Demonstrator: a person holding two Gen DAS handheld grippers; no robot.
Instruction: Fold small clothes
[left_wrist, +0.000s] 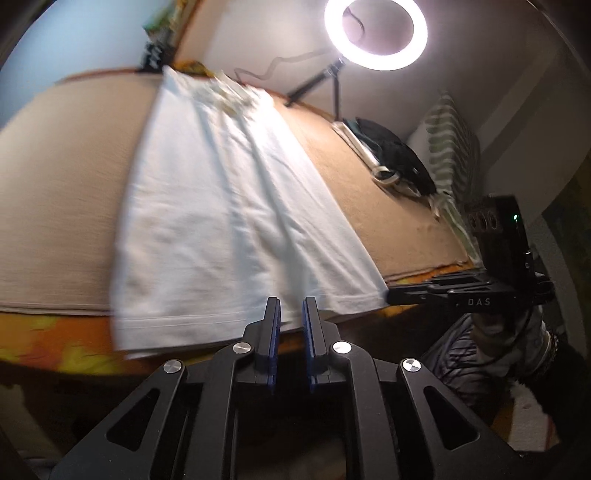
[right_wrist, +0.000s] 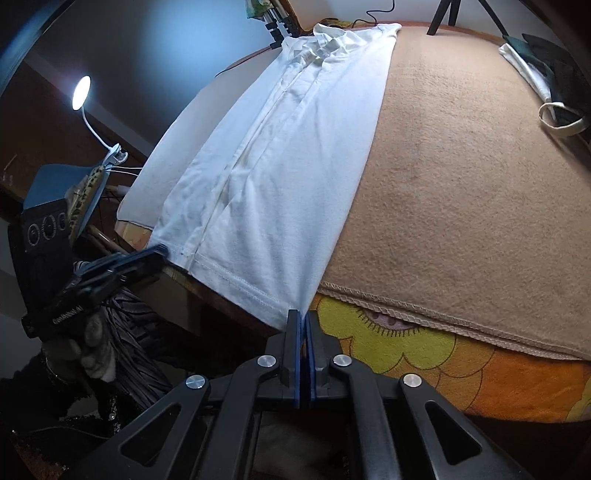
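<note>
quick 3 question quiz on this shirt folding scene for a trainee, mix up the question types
1. True or false: the right gripper is shut on a hem corner of the white collared fabric shirt.
2. Multiple choice: the shirt lies spread on A) a tan woolly blanket, B) a bare wooden floor, C) a metal tray.
3. Fill the blank: the jaws of the left gripper stand ____, with a clear gap between them, just short of the shirt's hem.

Key: 1 true; 2 A; 3 open.
</note>
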